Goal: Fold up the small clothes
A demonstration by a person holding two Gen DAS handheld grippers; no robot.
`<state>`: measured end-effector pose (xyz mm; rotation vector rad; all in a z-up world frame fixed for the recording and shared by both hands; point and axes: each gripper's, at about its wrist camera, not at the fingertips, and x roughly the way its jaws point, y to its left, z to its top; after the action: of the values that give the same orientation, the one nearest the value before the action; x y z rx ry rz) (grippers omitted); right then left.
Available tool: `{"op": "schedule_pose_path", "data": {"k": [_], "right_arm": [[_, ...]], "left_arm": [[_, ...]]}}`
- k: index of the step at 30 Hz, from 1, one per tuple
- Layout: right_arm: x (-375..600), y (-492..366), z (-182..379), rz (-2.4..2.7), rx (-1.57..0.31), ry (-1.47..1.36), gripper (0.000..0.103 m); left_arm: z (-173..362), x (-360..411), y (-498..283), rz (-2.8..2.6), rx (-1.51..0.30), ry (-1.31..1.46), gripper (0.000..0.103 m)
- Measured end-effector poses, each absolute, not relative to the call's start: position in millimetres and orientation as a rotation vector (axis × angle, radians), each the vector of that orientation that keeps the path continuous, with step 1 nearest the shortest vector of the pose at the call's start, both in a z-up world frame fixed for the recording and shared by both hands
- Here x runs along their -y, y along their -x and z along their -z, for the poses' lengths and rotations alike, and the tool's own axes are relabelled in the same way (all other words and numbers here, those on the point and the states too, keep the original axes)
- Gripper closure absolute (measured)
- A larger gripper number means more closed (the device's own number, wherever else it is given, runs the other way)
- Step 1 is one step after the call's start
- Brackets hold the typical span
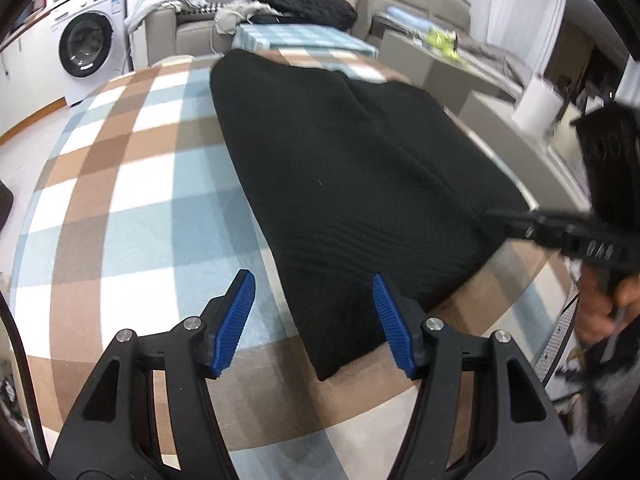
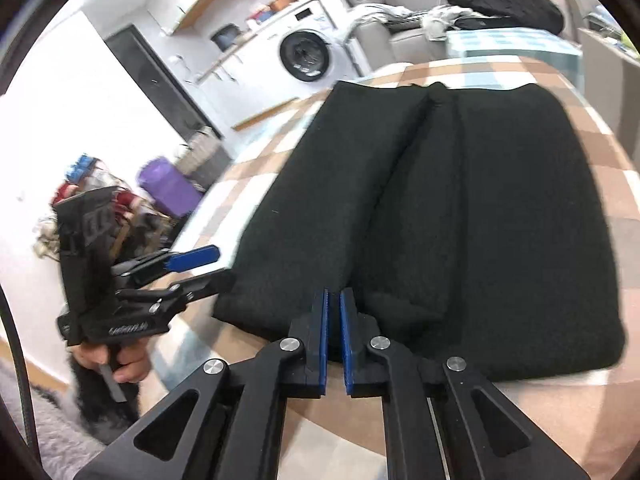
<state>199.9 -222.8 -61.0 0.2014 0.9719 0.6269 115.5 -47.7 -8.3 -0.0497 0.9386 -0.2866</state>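
Note:
A black knit garment [image 1: 340, 168] [image 2: 460, 208] lies flat on the checked tablecloth [image 1: 140, 200] [image 2: 560, 420], with a lengthwise fold ridge down its middle. My left gripper [image 1: 312, 280] stands open, and the garment's near left corner lies between its blue pads [image 1: 240, 320] without touching them. In the right wrist view, the left gripper [image 2: 224, 263] sits at the garment's left edge, held by a hand [image 2: 120, 364]. My right gripper [image 2: 334, 294] is shut at the garment's near edge, with dark cloth in the thin slit between its pads. It enters the left wrist view as right gripper [image 1: 492, 214].
A washing machine [image 1: 86, 46] [image 2: 306, 54] stands by the far wall. A sofa holds a dark pile [image 1: 304, 0], with a folded checked cloth [image 1: 296, 38] in front of it. A white roll [image 1: 536, 104] stands beyond the table's right edge. A purple item [image 2: 168, 188] and clutter lie on the floor.

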Motion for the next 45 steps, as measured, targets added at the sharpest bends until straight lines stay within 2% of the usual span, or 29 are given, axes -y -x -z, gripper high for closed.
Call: {"op": "schedule_pose_path", "data": {"k": [3,5,11,16,17,18,19,24,30,32,34,35,41,45], "right_arm": [[245,-198,67,-0.559,-1.015,-0.28,0.083],[262,-192,74,-0.535,-1.02,-0.351,0.064],[261,-200,97,-0.595,-1.059,-0.488,0.06],[240,-211,96,-0.576,-1.024,-0.445,0.061],[236,-212,96,-0.564,-1.007,-0.434,0.066],[232,-213,94,-0.564,-0.997,-0.423,0.083],[228,-210,90,-0.569,-0.982,-0.405,0.091],[231,-189,54,-0.554,-0.833,-0.327,0.092],[230,-202,84,-0.472,-0.969,-0.311,0.092],[229,-203,84,-0.47,-0.967,-0.311,0.092],[230,-205,85,-0.471,-0.975,-0.32,0.091],[230,-206,85,-0.472,-0.977,-0.322,0.091],[235,-201,88,-0.47,-0.985,-0.313,0.091],[245,-200,78,-0.46,-0.974,-0.32,0.085]], "left_arm": [[21,51,-115,0.297,-0.975,0.053,0.045],[24,53,-113,0.31,-0.978,0.055,0.045],[26,54,-115,0.316,-0.982,0.059,0.045],[28,50,-117,0.315,-0.985,0.076,0.045],[28,49,-117,0.315,-0.985,0.081,0.045],[27,49,-117,0.315,-0.985,0.084,0.045],[26,48,-116,0.313,-0.985,0.085,0.045],[5,38,-111,0.326,-0.922,0.134,0.045],[-15,26,-135,0.323,-0.821,0.214,0.046],[-15,29,-144,0.349,-0.801,0.231,0.071],[-11,36,-151,0.371,-0.795,0.219,0.086],[-7,40,-155,0.364,-0.807,0.202,0.089],[21,50,-168,0.336,-0.892,0.147,0.089],[13,45,-160,0.331,-0.889,0.169,0.088]]}}
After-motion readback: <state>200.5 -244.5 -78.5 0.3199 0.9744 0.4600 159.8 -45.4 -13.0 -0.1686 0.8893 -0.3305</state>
